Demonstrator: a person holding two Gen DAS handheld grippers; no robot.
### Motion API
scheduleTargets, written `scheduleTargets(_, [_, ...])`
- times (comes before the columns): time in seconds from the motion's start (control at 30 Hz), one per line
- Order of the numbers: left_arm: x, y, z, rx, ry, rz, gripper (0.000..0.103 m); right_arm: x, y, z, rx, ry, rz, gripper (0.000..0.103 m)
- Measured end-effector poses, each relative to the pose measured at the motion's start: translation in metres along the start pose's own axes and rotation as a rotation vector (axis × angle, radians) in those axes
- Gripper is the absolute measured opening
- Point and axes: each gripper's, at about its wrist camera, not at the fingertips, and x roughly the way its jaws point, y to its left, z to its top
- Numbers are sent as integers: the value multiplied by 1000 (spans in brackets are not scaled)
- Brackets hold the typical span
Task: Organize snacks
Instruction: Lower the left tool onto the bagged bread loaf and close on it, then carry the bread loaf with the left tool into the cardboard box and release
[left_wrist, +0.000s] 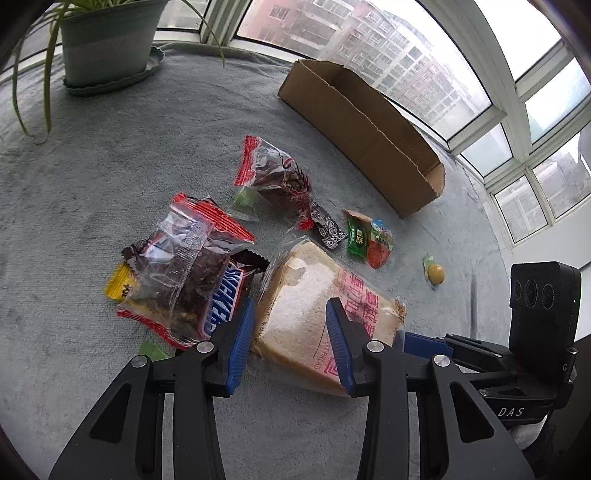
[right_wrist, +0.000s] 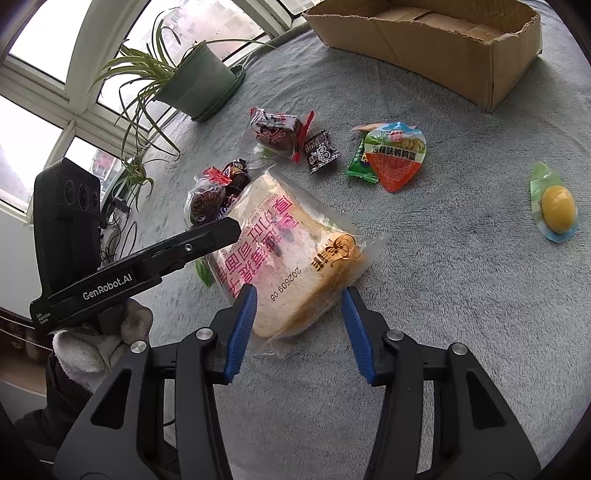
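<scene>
The left tool is down at one end of the bag of bread. Its two blue pads stand a little apart with the bread between them. I cannot tell if they squeeze the bag yet.

The right tool is at the other end of the same bag of bread. One blue pad touches the side of the bag. The other pad sits just beside the bag's corner, and I cannot tell if it touches. A hand in a white glove holds the left tool in the right tool's camera.

The bread lies flat on the gray cloth that covers the counter. Just beside it, on the left tool's side, is a pile with a clear bag of dark cake and a Snickers bar under it. Past the bread lies another cake bag with red ends. Next to that is a small dark candy. Then come a green packet and a red packet, touching each other. A yellow jelly cup sits alone, well apart.

Farther back is an open brown cardboard box near the windows. A green plant pot stands on a saucer in the far corner.
</scene>
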Motion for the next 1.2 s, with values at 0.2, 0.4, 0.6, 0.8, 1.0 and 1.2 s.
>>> scheduleTargets(0.2, [1, -2, 1, 18, 16, -6, 38, -4, 7, 2, -41, -13, -34, 50])
scheduleTargets(0.4, [-4, -14, 2, 34, 4, -19, 38, -26, 9, 13, -73, -70, -60, 50])
scheduleTargets(0.6, [-11, -36, 20, 72, -34, -40, 38, -56, 12, 35, -115, -139, -94, 50])
scheduleTargets(0.8, [-12, -59, 48, 116, -74, -66, 38, -85, 11, 64, -141, -208, -129, 50])
scheduleTargets(1.0, [-2, -78, 77, 146, -102, -77, 38, -101, 3, 94, -163, -253, -176, 50])
scheduleTargets(1.2, [10, -96, 102, 175, -116, -74, 38, -103, -14, 122, -168, -266, -213, 50])
